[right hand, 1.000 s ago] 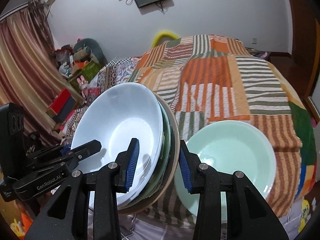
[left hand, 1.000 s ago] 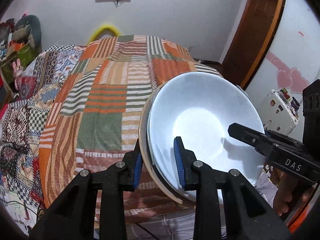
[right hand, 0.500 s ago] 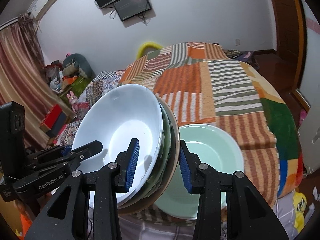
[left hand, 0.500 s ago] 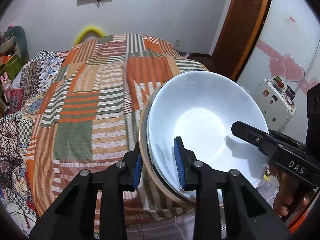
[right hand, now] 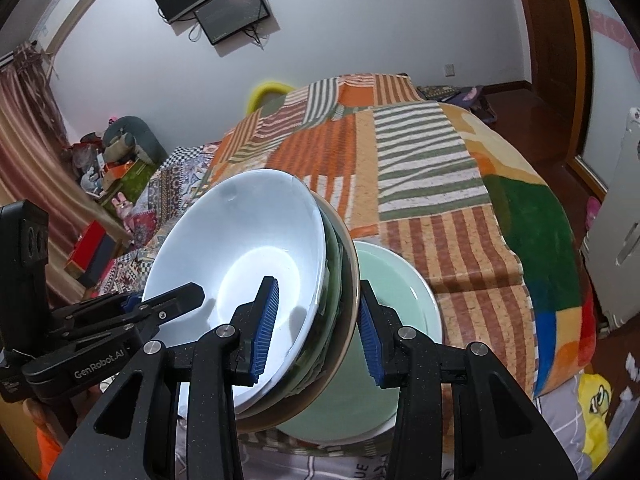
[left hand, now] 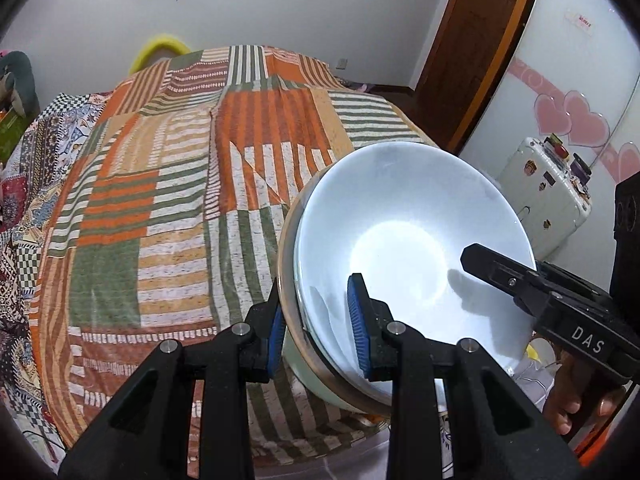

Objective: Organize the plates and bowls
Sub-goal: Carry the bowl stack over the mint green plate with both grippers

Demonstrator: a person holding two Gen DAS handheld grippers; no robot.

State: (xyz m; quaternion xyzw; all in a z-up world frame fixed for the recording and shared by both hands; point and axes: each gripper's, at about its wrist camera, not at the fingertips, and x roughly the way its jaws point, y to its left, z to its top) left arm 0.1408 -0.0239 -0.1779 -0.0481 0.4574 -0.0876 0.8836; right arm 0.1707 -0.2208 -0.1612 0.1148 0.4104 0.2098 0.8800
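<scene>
A stack of dishes hangs tilted above the bed: a white bowl point(left hand: 400, 240) point(right hand: 248, 248) on top, a dark green dish point(right hand: 334, 264) under it, a tan plate point(right hand: 353, 268) at the bottom. My left gripper point(left hand: 316, 322) is shut on the stack's left rim. On the opposite rim my right gripper point(right hand: 316, 326) is shut too, one pad inside the bowl and one under the tan plate. A mint green plate point(right hand: 404, 292) lies on the blanket, partly hidden beneath the stack. In the left wrist view the right gripper's upper finger point(left hand: 496, 270) reaches into the bowl.
A patchwork blanket point(left hand: 168, 208) covers the bed. A white suitcase point(left hand: 544, 200) and a wooden door point(left hand: 472, 52) stand to the right. Boxes and toys point(right hand: 112, 168) pile up at the far left. A yellow toy point(right hand: 596, 404) lies by the bed's near right corner.
Both grippers carried the stack to the right and slightly down. It now overlaps the mint green plate, which stood clear beside it a second ago.
</scene>
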